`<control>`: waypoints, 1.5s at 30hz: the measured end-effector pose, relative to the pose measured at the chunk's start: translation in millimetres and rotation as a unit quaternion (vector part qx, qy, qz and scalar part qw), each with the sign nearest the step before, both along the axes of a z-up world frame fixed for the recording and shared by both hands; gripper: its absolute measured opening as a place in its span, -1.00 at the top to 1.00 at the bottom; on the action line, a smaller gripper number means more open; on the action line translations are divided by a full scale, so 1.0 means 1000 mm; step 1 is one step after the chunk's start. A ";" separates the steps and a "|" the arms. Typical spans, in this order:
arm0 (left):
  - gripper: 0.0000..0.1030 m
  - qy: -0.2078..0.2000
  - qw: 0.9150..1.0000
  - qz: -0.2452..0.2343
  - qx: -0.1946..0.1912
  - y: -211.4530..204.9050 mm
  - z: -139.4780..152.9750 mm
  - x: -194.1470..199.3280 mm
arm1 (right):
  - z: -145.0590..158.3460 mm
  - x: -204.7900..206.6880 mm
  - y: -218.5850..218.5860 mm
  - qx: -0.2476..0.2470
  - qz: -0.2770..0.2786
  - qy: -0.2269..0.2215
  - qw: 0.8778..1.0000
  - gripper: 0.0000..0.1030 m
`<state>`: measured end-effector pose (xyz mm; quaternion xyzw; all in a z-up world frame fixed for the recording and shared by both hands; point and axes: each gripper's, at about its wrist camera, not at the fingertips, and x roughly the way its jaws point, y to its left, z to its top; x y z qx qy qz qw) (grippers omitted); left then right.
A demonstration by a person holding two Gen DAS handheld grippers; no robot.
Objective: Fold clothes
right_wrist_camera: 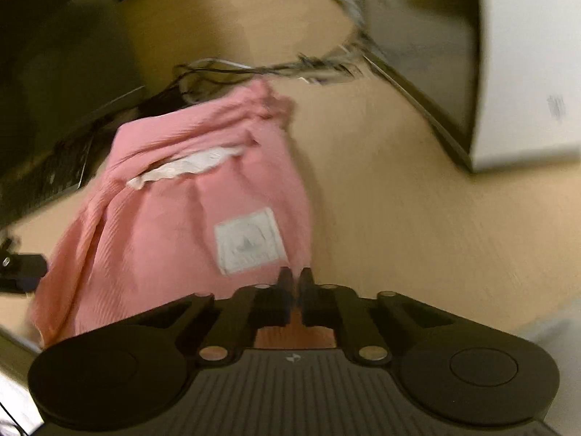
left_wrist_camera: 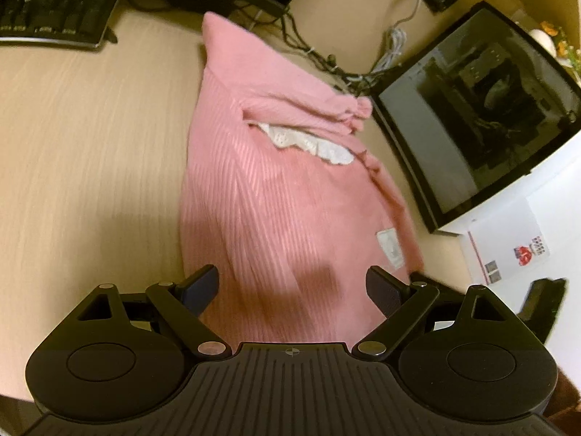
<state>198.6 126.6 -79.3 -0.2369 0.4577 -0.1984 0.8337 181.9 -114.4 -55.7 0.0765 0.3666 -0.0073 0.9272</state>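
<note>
right tool (right_wrist_camera: 296,285) clamped on the pink garment (right_wrist_camera: 174,214) edge; left tool (left_wrist_camera: 292,289) spread apart above it on the surface (left_wrist_camera: 90,138)

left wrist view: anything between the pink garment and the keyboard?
Nothing. In the left wrist view only bare wooden desk separates the pink garment from the keyboard.

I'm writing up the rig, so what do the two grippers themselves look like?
Both match. The left gripper and right gripper are matte black, with a ribbed centre body, a round disc housing on each side, angled link arms with silver pivot pins, and a small crosshair mark. The left jaws have dark blue pads.
</note>
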 end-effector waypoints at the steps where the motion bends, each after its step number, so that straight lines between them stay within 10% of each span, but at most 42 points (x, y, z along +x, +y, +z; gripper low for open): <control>1: -0.79 0.001 1.000 0.000 0.008 -0.001 -0.002 0.000 | 0.011 0.003 0.007 -0.029 0.019 -0.010 0.999 0.95; 5: -0.83 -0.003 1.000 -0.016 0.026 -0.006 -0.001 0.000 | 0.046 0.006 0.061 -0.197 0.180 -0.028 0.963 0.95; 12: -0.83 -0.002 0.999 -0.019 0.039 -0.009 -0.001 0.003 | -0.016 -0.011 0.129 -0.331 0.345 0.038 0.878 0.90; 18: -0.84 -0.001 0.998 -0.026 0.057 -0.016 0.001 0.004 | 0.010 -0.012 0.107 -0.167 0.352 0.074 0.918 0.57; 27: -0.85 -0.003 0.997 -0.031 0.070 -0.017 0.001 0.002 | 0.030 0.008 0.042 -0.057 0.172 0.037 0.983 0.25; 45: -0.86 0.002 0.986 -0.119 0.116 -0.003 0.026 -0.055 | 0.013 -0.021 0.031 -0.046 0.173 0.078 0.981 0.07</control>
